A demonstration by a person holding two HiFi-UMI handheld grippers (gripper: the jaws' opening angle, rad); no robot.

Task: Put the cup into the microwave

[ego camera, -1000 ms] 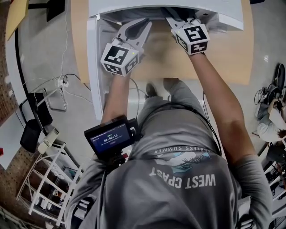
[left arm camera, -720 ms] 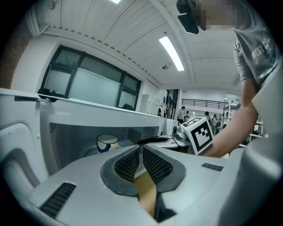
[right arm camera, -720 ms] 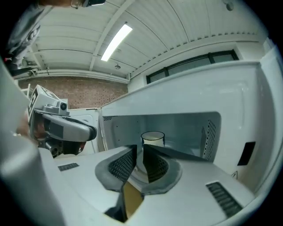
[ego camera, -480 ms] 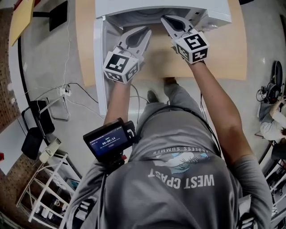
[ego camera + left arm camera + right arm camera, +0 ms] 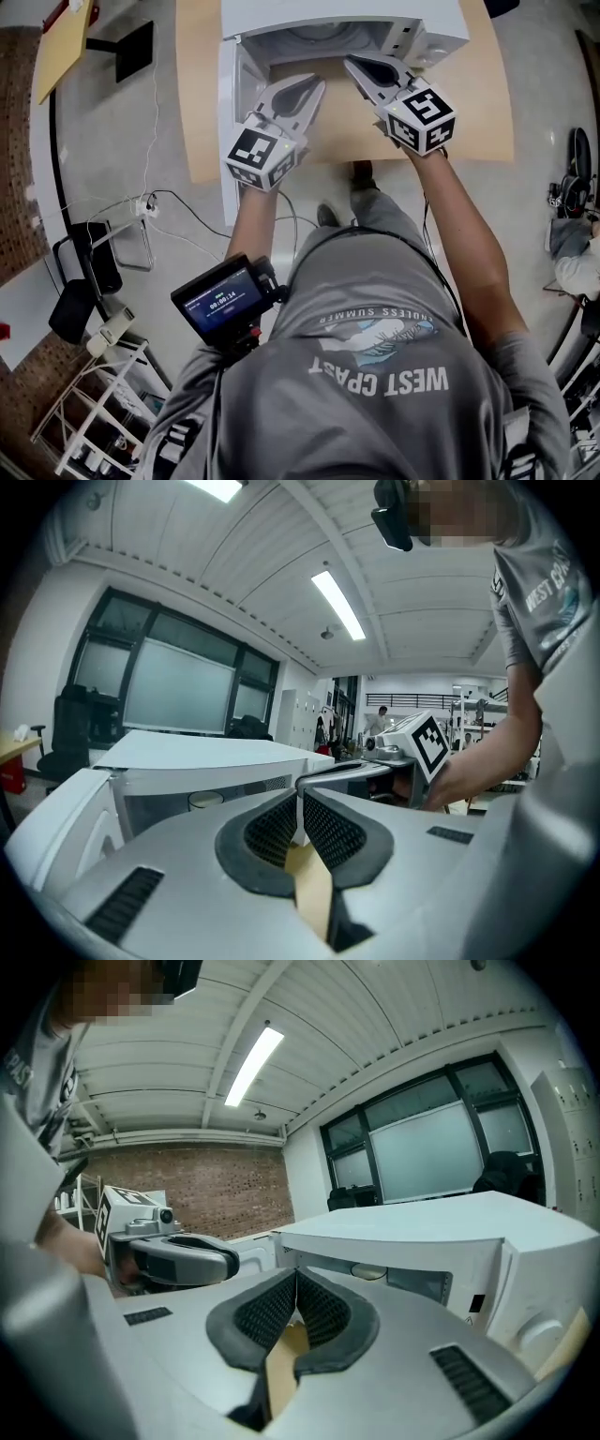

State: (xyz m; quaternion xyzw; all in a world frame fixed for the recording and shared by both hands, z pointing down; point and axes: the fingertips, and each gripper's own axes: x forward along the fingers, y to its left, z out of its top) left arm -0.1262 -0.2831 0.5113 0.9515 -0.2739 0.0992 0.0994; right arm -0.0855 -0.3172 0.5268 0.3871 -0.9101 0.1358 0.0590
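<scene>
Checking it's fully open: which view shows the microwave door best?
Head view: the whole door stands swung open at the microwave's left. The left gripper view shows only its inner face; the right gripper view barely shows it, past the left gripper.

Lab-style workspace, brick wall [image 5: 225, 1196], ceiling strip lights [image 5: 337, 605], loose floor cables [image 5: 146, 203], white metal racks [image 5: 89, 412]

Left gripper [image 5: 299, 796], jaws together, faces open microwave [image 5: 192, 749].

Open white microwave [image 5: 375, 13] on wooden table [image 5: 202, 94]
</scene>
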